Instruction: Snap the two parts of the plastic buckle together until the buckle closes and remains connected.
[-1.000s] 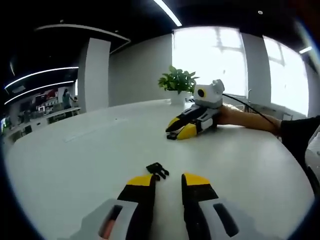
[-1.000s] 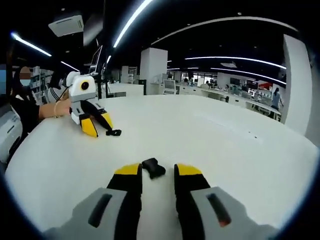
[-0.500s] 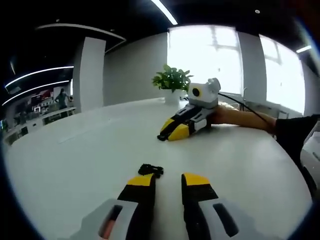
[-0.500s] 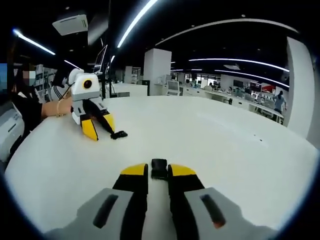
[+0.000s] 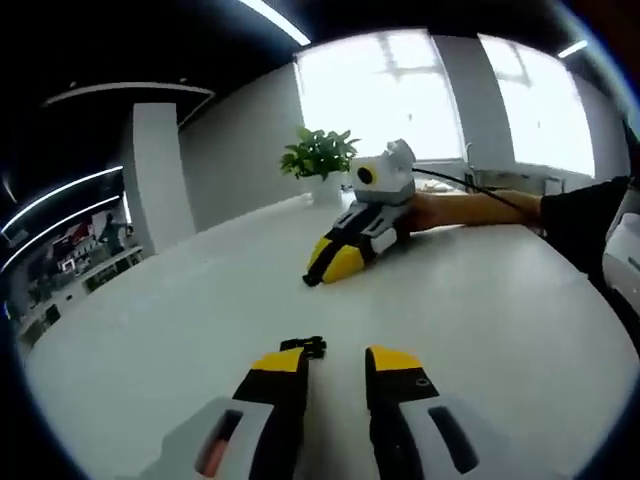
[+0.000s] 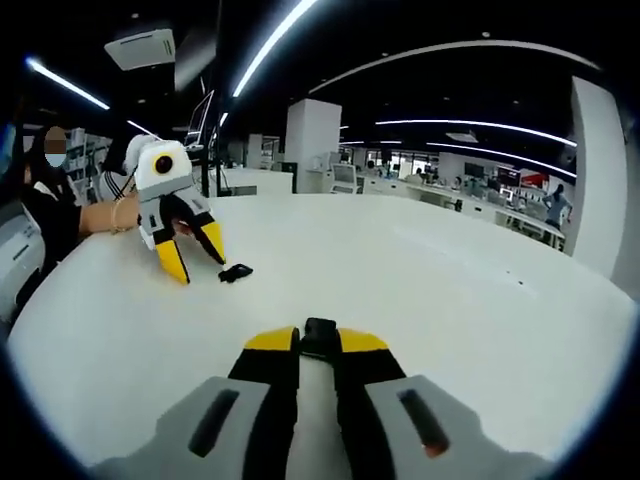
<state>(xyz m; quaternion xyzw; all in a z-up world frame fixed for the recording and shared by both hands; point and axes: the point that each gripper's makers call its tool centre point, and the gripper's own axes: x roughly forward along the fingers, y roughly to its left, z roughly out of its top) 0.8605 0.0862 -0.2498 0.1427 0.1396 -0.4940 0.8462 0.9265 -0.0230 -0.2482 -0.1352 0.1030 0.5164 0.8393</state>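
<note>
Two black buckle parts lie on the white table (image 5: 500,300). The pronged part (image 5: 304,347) rests just ahead of my left gripper's (image 5: 335,362) left fingertip, outside the gap; that gripper is open and holds nothing. In the right gripper view the same part (image 6: 236,271) lies beside the left gripper's (image 6: 192,255) spread yellow fingers. My right gripper (image 6: 318,343) is shut on the other buckle part (image 6: 320,331), which pokes out between its tips. In the left gripper view, the right gripper (image 5: 322,270) rests low on the table farther away, its fingers together.
A person's hand and forearm (image 5: 470,208) hold the right gripper, and a hand (image 6: 110,215) holds the left one. A potted plant (image 5: 318,158) stands at the table's far side near bright windows. Office desks fill the background (image 6: 450,190).
My right gripper closed on its buckle part, which had lain loose between the open fingers. The left view tilted; the pronged part now sits ahead of the left fingertip.
</note>
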